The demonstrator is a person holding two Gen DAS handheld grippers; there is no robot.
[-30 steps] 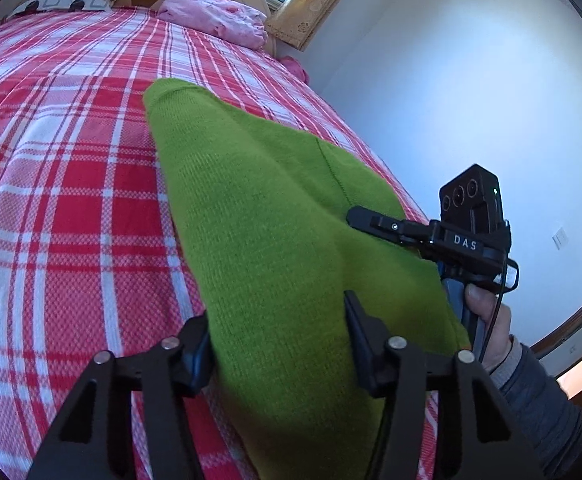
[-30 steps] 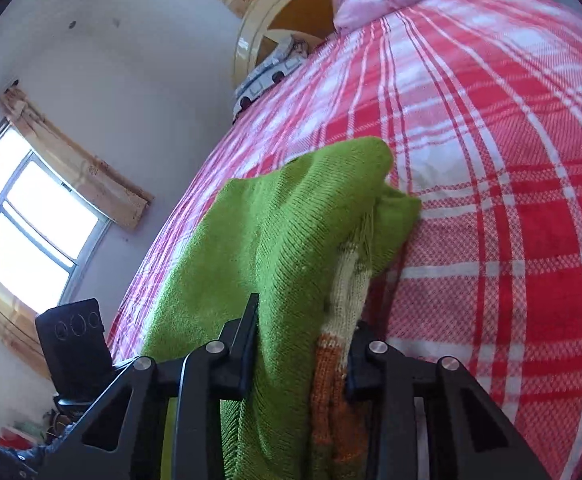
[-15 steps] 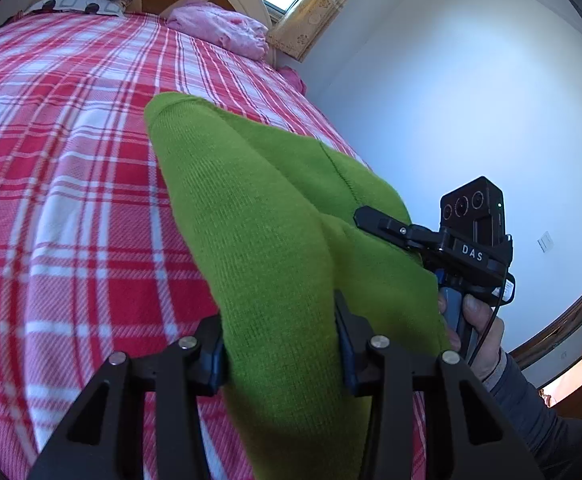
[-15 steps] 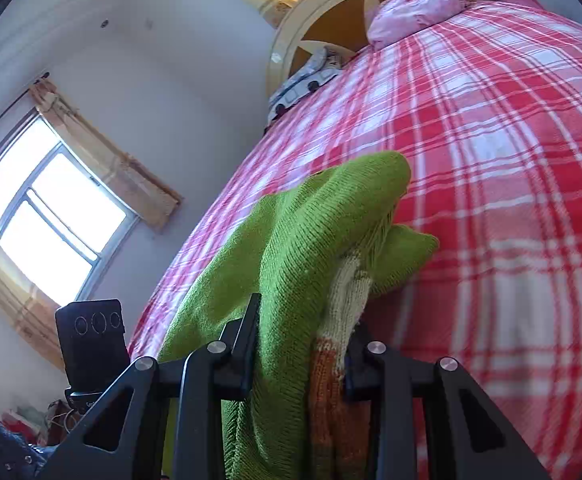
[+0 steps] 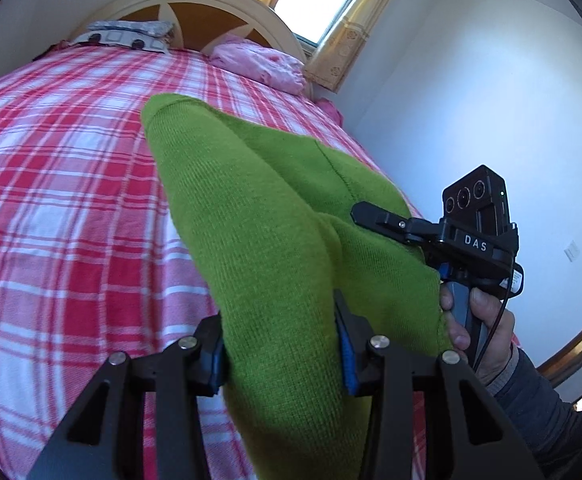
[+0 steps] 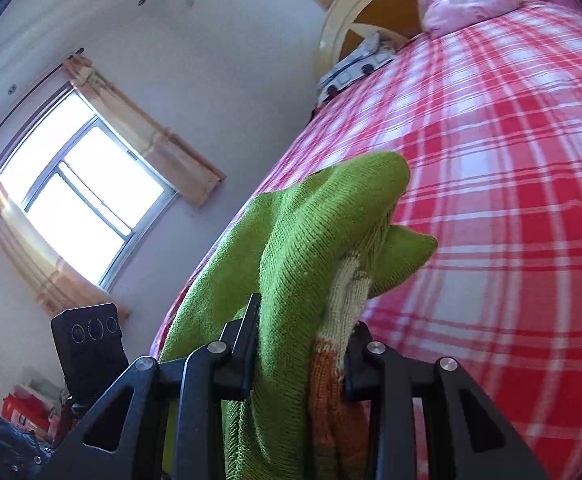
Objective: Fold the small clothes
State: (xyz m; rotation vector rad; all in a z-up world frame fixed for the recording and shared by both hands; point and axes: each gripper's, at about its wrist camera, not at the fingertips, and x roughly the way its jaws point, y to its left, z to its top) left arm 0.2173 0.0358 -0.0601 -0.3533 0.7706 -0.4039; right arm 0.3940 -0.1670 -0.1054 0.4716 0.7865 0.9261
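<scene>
A small green knitted sweater (image 5: 259,216) with a cream and orange patch (image 6: 341,300) hangs over the red-and-white checked bed (image 5: 59,184), held up at its near edge. My left gripper (image 5: 279,344) is shut on a thick fold of the green knit. The right gripper (image 6: 303,340) is shut on the sweater too, with green knit and the cream-orange part pressed between its pads. In the left wrist view the right gripper (image 5: 375,216) shows at the sweater's right side, with a hand (image 5: 475,320) round its handle. The sweater's far end droops towards the bed.
A cream and brown headboard (image 5: 211,12) stands at the far end, with a pink bundle (image 5: 259,60) and a grey patterned cloth (image 5: 127,36) by it. White walls and curtained windows (image 6: 79,200) surround the bed. Clutter lies on the floor (image 6: 23,412) at lower left.
Both grippers have risen and moved towards the headboard with the sweater, lifting it off the bed. The left jaws have closed tighter on the green knit.
</scene>
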